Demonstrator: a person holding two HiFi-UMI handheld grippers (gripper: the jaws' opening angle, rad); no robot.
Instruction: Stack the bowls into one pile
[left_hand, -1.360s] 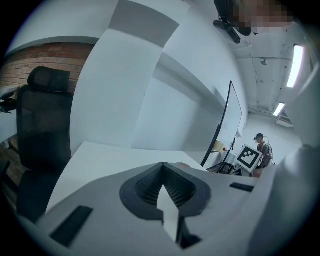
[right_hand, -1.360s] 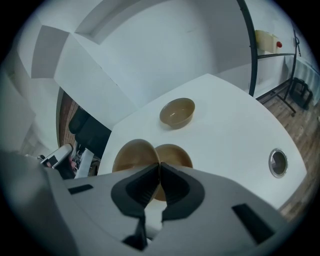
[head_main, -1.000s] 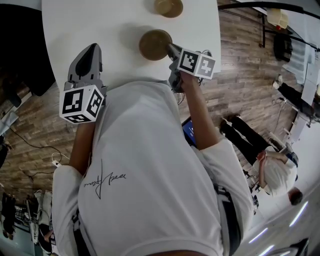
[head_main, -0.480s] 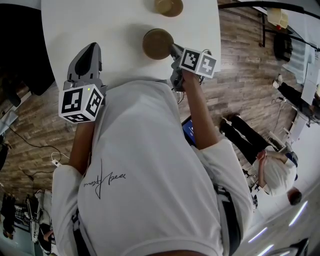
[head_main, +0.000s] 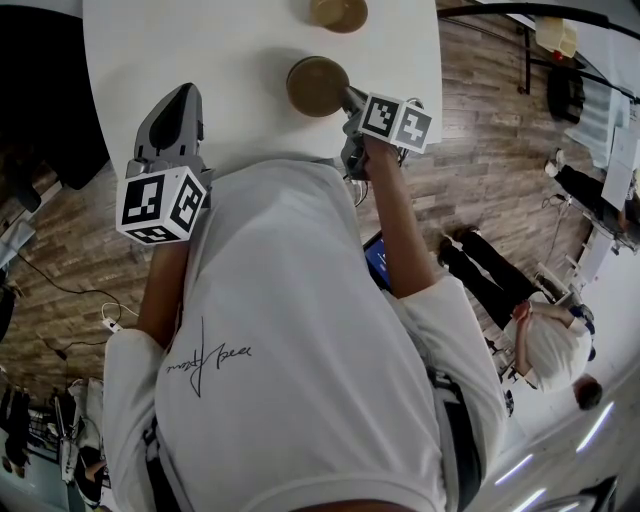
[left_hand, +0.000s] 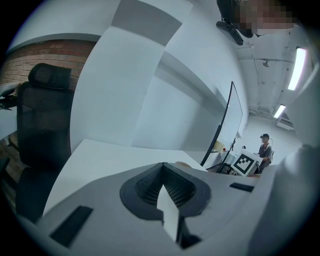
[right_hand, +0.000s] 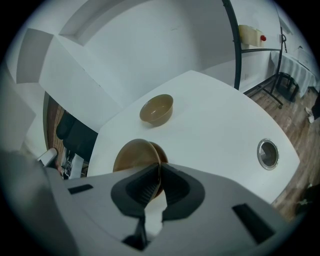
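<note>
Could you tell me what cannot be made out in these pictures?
Head view: the top edge cuts off the far bowl.
Head view: the person's shirt hides the near edge of the table.
Right gripper view: the right gripper covers the bottom of the near bowl; lifted or resting is unclear.

table (head_main: 200, 50): white top, smooth, matt
near bowl (head_main: 315, 86): tan, smooth, dull sheen
floor (head_main: 480, 150): wood planks, grained
shirt (head_main: 300, 350): white cloth
left gripper (left_hand: 163, 167): grey matt plastic, ribbed dark pads (left_hand: 149, 185)
</note>
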